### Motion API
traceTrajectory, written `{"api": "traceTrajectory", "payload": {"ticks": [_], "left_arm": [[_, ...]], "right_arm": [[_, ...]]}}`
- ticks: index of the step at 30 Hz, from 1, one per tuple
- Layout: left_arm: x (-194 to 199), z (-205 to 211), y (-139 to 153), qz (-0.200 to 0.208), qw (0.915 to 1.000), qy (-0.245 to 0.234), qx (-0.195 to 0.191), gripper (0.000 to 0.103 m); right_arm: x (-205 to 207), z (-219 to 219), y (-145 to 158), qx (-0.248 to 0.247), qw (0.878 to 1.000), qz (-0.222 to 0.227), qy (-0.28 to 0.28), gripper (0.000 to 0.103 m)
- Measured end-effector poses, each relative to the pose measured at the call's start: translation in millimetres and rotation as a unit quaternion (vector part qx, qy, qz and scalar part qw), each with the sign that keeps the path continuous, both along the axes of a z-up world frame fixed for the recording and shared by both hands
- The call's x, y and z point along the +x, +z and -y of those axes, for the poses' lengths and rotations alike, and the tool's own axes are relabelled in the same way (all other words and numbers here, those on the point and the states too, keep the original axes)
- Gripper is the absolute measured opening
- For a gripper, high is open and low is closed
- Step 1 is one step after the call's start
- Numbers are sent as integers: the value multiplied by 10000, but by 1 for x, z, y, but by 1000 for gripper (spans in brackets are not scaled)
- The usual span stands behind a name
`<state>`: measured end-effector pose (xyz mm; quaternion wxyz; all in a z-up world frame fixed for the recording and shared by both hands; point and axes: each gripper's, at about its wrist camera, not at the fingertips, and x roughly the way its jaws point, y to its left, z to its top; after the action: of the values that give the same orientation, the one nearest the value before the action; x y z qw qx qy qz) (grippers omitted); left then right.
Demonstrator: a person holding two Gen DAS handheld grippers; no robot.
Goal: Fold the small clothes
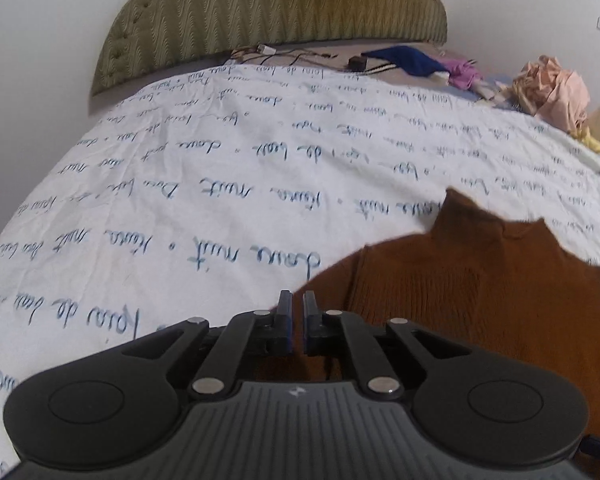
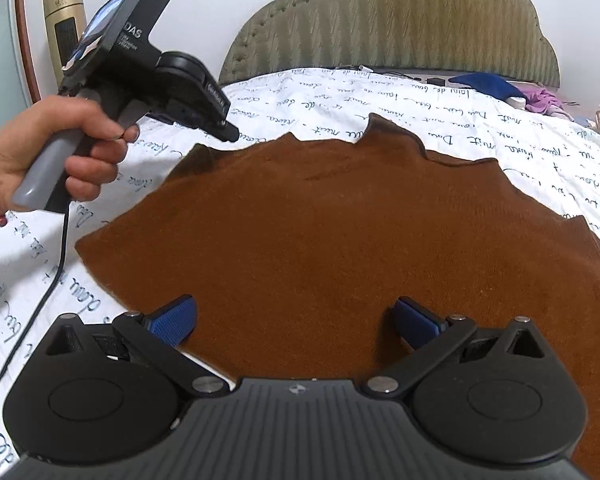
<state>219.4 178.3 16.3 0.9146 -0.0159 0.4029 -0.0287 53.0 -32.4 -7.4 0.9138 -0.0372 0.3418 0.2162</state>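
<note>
The white bed sheet (image 1: 220, 168) is covered in blue handwriting, upside down here, with words like "douce nuit" and "loin de". The black hand-held gripper (image 2: 230, 133) in the person's left hand shows white letters "DAS".
</note>
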Motion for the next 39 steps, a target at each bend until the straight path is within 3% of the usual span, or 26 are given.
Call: {"api": "traceTrajectory", "payload": {"ticks": [8, 16, 17, 18, 19, 20, 22, 25, 28, 30, 34, 39], "left_arm": [[-14, 3, -3, -111, 9999, 10, 44, 7], [-20, 6, -6, -159, 9994, 84, 312, 13], [-21, 6, -7, -164, 9993, 86, 313, 24], [-22, 6, -7, -153, 9993, 101, 319, 45], [-24, 6, -7, -102, 9992, 141, 361, 59], [-27, 7, -6, 16, 9989, 181, 433, 81], [-32, 9, -2, 215, 9979, 161, 588, 85], [-33, 4, -1, 135, 9983, 77, 554, 85], [-34, -17, -3, 22, 10000, 54, 73, 85], [-33, -40, -6, -148, 9981, 66, -591, 85], [-23, -71, -18, -677, 9738, -300, -2148, 85], [-4, -68, -41, -1069, 9506, -595, -2854, 86]], "right_arm": [[-17, -23, 8, -397, 9981, 385, 273, 103], [-23, -33, 8, -432, 9977, 361, 384, 103], [-23, -34, 7, -435, 9976, 357, 393, 103], [-23, -35, 7, -439, 9976, 354, 403, 103], [-23, -35, 7, -447, 9975, 357, 409, 103], [-23, -36, 6, -459, 9975, 363, 408, 103], [-25, -37, 6, -504, 9972, 386, 407, 103], [-28, -41, 5, -633, 9960, 472, 423, 103], [-35, -46, 4, -896, 9926, 657, 483, 103], [-41, -52, 1, -1139, 9890, 797, 514, 103], [-47, -69, -10, -1754, 9764, 1165, 476, 103], [-42, -91, -28, -2502, 9530, 1662, 400, 103]]}}
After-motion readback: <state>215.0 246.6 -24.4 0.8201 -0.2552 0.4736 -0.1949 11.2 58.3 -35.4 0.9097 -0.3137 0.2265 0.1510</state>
